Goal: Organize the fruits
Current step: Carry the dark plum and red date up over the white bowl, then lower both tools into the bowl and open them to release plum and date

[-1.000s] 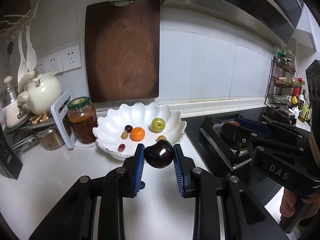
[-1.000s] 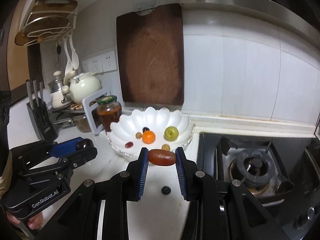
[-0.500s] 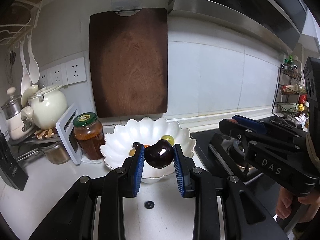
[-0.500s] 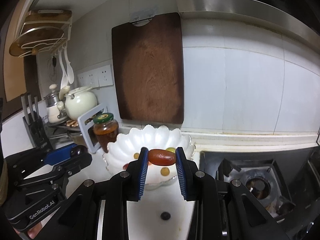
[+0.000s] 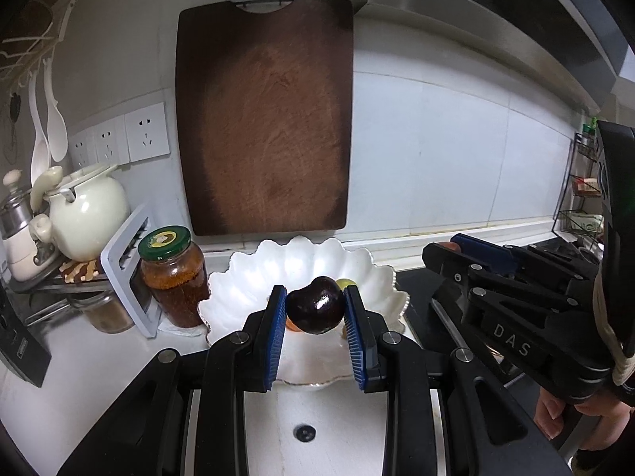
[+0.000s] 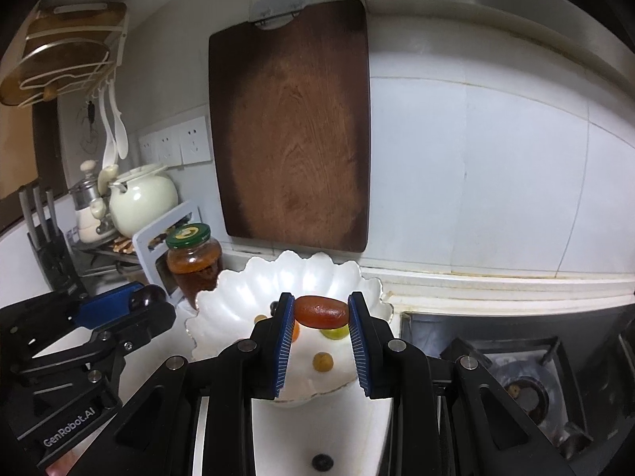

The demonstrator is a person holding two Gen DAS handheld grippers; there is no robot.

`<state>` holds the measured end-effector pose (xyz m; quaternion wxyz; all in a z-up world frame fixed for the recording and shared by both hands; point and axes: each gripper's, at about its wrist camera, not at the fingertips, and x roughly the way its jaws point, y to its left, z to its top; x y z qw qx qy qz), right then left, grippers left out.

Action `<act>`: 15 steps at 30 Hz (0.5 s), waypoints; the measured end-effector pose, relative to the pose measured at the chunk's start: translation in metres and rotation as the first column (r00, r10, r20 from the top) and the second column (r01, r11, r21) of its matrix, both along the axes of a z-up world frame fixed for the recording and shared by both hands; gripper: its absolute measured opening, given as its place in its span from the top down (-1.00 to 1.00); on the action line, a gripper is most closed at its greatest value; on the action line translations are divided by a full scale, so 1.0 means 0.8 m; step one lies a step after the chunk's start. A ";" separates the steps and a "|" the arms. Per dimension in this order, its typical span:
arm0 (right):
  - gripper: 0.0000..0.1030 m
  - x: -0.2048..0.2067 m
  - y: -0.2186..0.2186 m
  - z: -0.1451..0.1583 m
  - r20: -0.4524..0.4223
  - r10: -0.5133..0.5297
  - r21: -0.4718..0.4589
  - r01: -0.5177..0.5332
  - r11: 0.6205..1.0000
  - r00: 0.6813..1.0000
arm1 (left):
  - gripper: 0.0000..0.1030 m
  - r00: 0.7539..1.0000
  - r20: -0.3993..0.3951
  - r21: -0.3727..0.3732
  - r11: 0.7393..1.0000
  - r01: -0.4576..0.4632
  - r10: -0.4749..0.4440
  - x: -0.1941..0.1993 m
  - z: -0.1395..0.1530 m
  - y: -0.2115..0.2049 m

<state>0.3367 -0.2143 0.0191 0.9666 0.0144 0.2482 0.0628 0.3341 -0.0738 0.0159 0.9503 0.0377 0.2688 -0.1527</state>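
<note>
My left gripper (image 5: pixel 315 311) is shut on a dark purple plum (image 5: pixel 316 304), held above the near part of a white scalloped bowl (image 5: pixel 254 273). My right gripper (image 6: pixel 320 317) is shut on an oblong reddish-brown fruit (image 6: pixel 320 311), also over the bowl (image 6: pixel 238 289). Inside the bowl lie a green fruit (image 6: pixel 336 332), a small yellowish fruit (image 6: pixel 322 361), an orange fruit partly hidden behind the fingers, and small grapes (image 6: pixel 260 318). The left gripper shows at the lower left of the right wrist view (image 6: pixel 143 301), the right gripper at the right of the left wrist view (image 5: pixel 448 248).
A jar with a green lid (image 5: pixel 172 273) stands left of the bowl, beside a white rack and a cream teapot (image 5: pixel 83 206). A wooden cutting board (image 5: pixel 264 115) hangs on the wall. A gas stove (image 6: pixel 524 380) is to the right. A small dark berry (image 6: pixel 321 462) lies on the white counter.
Both grippers have moved forward and lower toward the bowl, each still holding its fruit; the bowl now looks closer and sits partly behind the fingers.
</note>
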 end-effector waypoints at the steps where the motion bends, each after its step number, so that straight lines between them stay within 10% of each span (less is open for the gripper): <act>1: 0.44 0.006 0.000 -0.002 -0.007 -0.001 -0.003 0.001 1.000 1.000 | 0.44 1.000 -0.007 0.000 1.000 -0.003 0.003 0.005 -0.001 0.001; 15: 0.44 0.081 -0.006 -0.038 -0.132 -0.004 -0.025 0.001 1.000 0.991 | 0.44 0.991 -0.127 0.022 0.999 -0.024 0.027 0.079 -0.039 0.004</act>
